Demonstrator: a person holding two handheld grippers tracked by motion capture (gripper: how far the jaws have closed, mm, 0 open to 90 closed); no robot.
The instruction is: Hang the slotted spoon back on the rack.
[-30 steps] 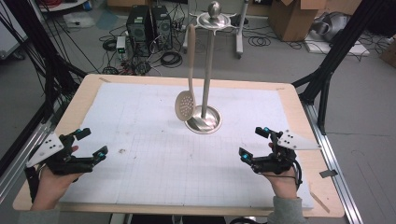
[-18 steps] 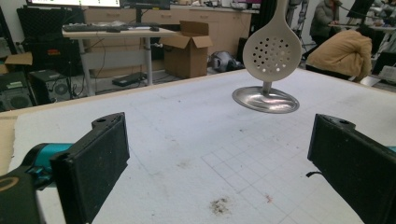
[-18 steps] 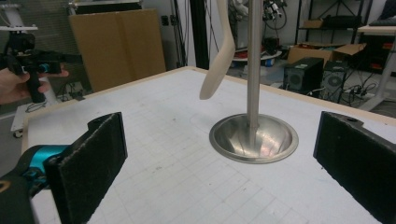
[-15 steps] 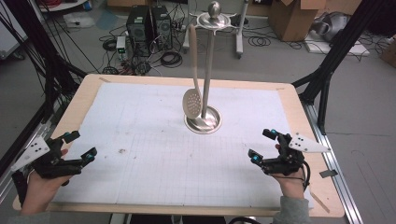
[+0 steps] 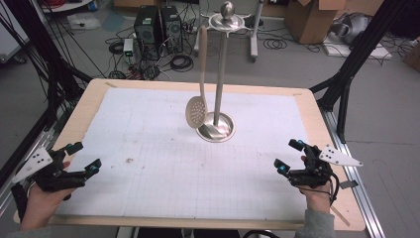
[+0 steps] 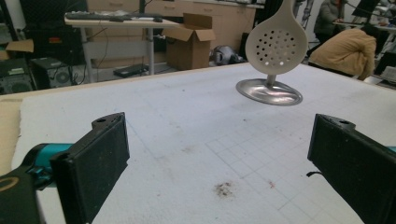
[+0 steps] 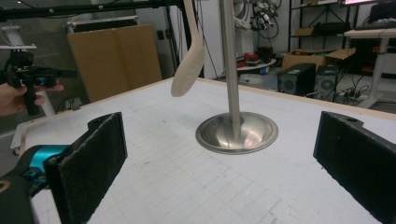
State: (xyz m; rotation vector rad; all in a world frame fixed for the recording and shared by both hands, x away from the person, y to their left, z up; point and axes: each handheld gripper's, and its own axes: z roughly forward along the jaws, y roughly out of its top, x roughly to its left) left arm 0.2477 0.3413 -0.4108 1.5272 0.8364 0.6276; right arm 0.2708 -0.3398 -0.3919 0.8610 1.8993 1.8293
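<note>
we hold both grippers low at the near table corners, drawn back and outward from a second ago. left gripper [image 5: 81, 155] jaws wide apart, nothing between them; right gripper [image 5: 286, 155] the same, empty. slotted spoon [image 5: 196, 110] hangs from the steel stand [image 5: 216, 130] mid-table, well apart from both, shifted slightly on its hook since then. we judge the hanging done, hands retreating.

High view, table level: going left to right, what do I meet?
Left black two-jaw gripper → beige perforated skimmer spoon, hanging → round steel base of the utensil stand → right black two-jaw gripper.
</note>
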